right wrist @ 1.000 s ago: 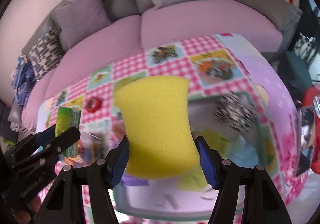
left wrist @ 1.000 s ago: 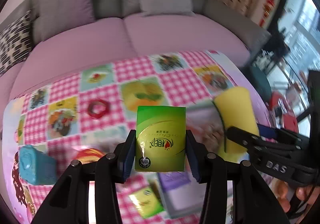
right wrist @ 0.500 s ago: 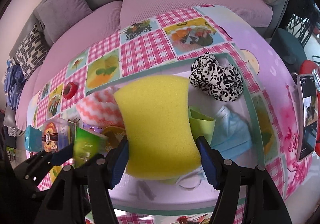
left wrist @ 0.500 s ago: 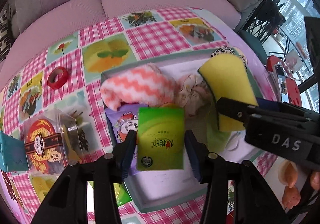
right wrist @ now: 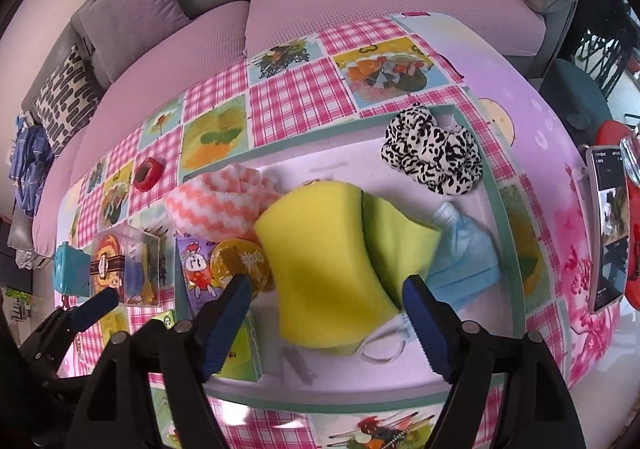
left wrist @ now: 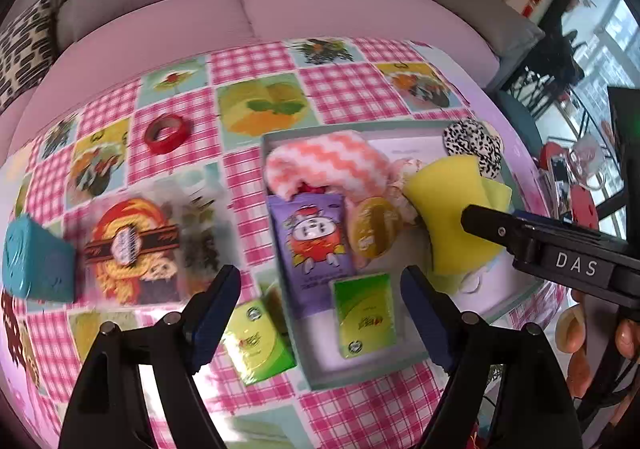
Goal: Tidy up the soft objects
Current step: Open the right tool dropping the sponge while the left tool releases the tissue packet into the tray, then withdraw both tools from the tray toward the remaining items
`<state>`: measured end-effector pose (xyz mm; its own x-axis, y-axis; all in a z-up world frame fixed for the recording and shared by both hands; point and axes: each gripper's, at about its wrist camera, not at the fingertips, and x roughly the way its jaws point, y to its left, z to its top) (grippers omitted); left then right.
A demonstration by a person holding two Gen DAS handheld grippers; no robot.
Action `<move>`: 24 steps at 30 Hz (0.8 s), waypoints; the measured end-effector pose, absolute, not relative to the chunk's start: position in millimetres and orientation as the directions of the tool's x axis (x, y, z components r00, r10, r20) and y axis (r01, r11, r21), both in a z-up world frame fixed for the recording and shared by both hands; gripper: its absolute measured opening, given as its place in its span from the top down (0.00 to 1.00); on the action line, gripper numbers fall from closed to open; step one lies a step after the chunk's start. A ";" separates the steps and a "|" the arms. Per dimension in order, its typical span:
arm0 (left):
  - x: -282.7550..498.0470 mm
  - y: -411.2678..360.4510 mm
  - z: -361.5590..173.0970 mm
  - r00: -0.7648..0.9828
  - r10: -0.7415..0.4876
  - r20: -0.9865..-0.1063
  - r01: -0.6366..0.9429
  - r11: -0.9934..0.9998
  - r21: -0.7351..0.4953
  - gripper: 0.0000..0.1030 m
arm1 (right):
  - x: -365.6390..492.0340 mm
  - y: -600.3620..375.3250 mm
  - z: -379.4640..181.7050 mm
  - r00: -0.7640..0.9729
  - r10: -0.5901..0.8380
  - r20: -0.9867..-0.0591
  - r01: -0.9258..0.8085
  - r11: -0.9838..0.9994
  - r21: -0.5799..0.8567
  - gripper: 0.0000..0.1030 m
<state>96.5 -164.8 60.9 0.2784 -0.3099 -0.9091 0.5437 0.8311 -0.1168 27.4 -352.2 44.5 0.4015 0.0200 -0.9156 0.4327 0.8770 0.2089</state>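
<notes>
Yellow sponge (right wrist: 324, 261) lies in the tray (right wrist: 508, 225), overlapping the blue mask (right wrist: 464, 261); the right gripper (right wrist: 328, 313) above it has just spread its jaws, pads clear. Nearer the tray's front wall, the green tissue pack (left wrist: 366, 313) lies released, long axis toward the left gripper (left wrist: 320, 313), jaws likewise just parted.

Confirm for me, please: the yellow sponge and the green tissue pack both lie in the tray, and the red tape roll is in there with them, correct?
Not quite. The tape roll lies on the tablecloth, outside the tray and to its left, as the left wrist view shows. The sponge and the tissue pack do lie in the tray.
</notes>
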 end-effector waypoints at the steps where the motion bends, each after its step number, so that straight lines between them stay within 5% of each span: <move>1: 95.8 -160.5 62.1 0.284 -0.311 -0.907 0.536 0.836 -0.119 0.19 | 26.4 -350.9 44.6 0.399 0.019 -0.917 0.433 0.878 0.207 0.18; 7: 93.5 -127.8 63.4 0.309 -0.317 -0.897 0.477 0.867 -0.142 0.09 | 21.1 -337.0 49.2 0.401 0.020 -0.916 0.409 0.891 0.199 0.01; 24: 106.9 -93.0 -10.8 0.243 -0.176 -0.954 0.284 0.953 -0.103 0.08 | 24.3 -303.0 47.9 0.399 0.038 -0.916 0.346 0.919 0.189 0.00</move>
